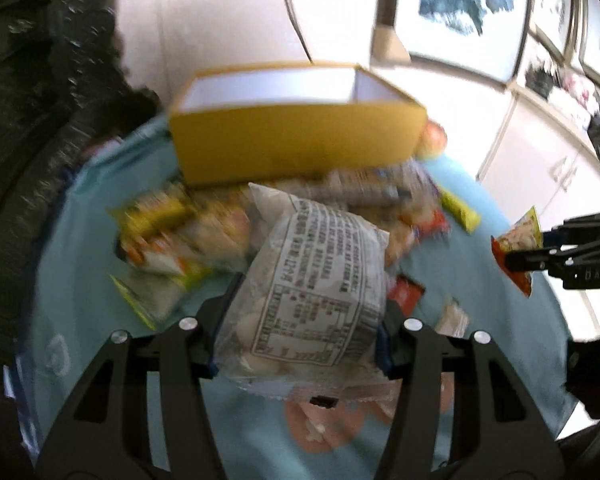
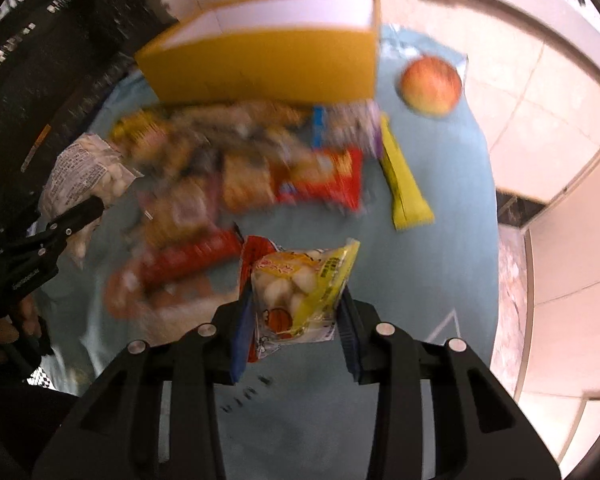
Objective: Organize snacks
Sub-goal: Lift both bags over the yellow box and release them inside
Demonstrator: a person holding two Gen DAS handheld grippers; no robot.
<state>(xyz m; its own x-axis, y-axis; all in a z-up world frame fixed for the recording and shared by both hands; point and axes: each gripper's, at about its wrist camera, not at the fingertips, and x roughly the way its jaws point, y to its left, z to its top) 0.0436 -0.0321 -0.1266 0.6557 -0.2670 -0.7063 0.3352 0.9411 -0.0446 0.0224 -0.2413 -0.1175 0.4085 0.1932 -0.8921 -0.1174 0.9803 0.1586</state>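
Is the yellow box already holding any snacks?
No: the left wrist view shows the yellow box with only bare white inner walls, while the snack pile lies on the cloth in front of it.

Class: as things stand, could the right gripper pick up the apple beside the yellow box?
Probably not yet: the right gripper is shut on a snack bag. The apple itself lies unobstructed on the cloth.

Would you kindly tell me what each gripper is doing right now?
Left gripper: shut on the clear bag of white candies.
Right gripper: shut on the yellow and red snack packet.
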